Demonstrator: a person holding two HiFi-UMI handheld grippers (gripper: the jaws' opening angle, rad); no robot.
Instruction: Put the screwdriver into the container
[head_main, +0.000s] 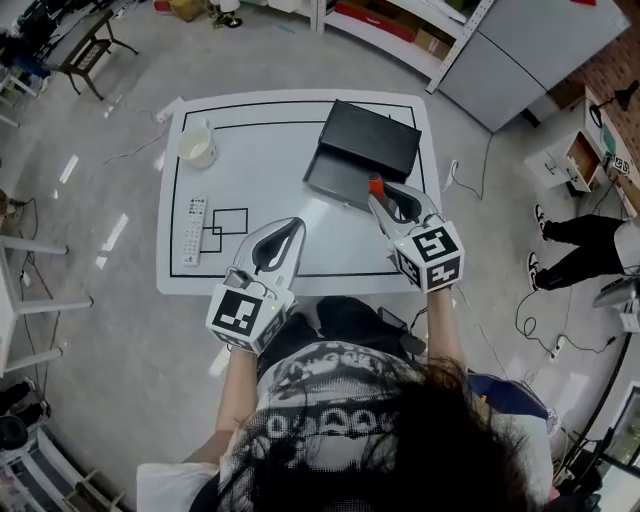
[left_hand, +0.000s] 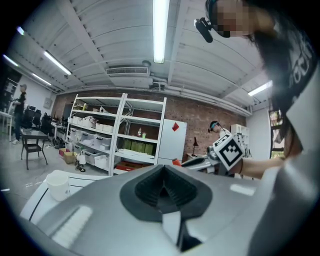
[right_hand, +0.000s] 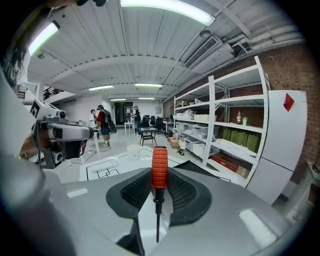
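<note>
You stand over a white rectangular table printed with a black border line and a few small drawn squares; it sits on a glossy grey floor strewn with cables; around it are open white metal shelving loaded with bins and boxes, a red brick wall and a ribbed pale ceiling with long strip lights. On the table's far right lies the matt black rectangular container, with a shallow open tray on its near side; at the far left stands a white plastic jug, and nearer you a slim white remote control lies flat. Your right gripper is over the table's right part, just before that tray; its dark ribbed fingers are closed on the screwdriver with the ribbed orange handle, handle outward, thin dark shaft pointing back. Your left gripper is over the table's near middle; its ribbed fingers meet with nothing between them.
</note>
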